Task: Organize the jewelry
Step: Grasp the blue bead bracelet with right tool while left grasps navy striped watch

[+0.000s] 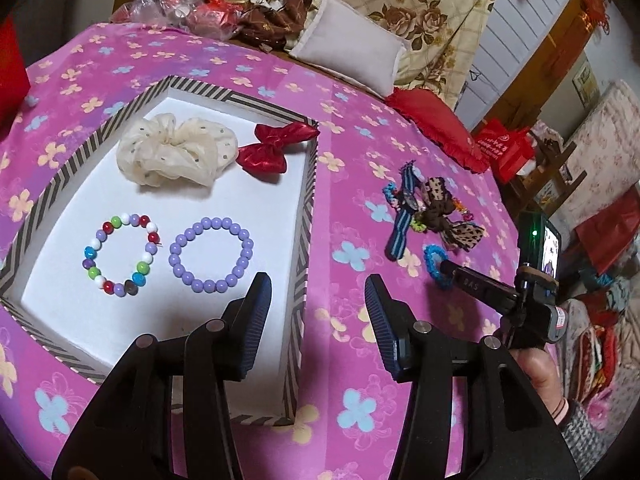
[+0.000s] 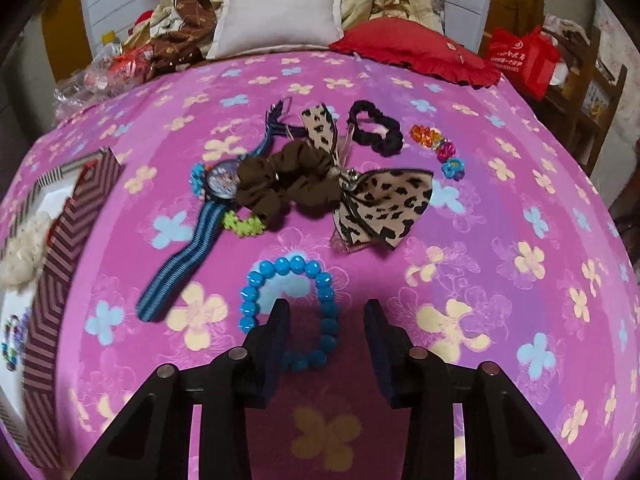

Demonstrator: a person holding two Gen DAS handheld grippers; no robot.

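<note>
A striped-rim tray [image 1: 308, 208] with a white floor holds a purple bead bracelet [image 1: 211, 255], a multicolour bead bracelet [image 1: 122, 254], a cream scrunchie [image 1: 176, 150] and a red bow [image 1: 276, 146]. My left gripper [image 1: 318, 300] is open and empty over the tray's right rim. My right gripper [image 2: 326, 330] is open, its fingers straddling the right side of a blue bead bracelet [image 2: 256, 292] that lies on the pink floral cloth; it also shows in the left wrist view [image 1: 434, 258]. Beyond it lie a striped-strap watch [image 2: 200, 232], a brown scrunchie [image 2: 280, 188] and a leopard bow [image 2: 384, 208].
A black scrunchie [image 2: 376, 128], a small green band [image 2: 244, 224] and a colourful clip chain [image 2: 440, 148] lie farther back. A white pillow [image 2: 280, 16], a red cushion [image 2: 416, 50] and piled fabric line the far edge. The tray [image 2: 60, 248] stands at the left.
</note>
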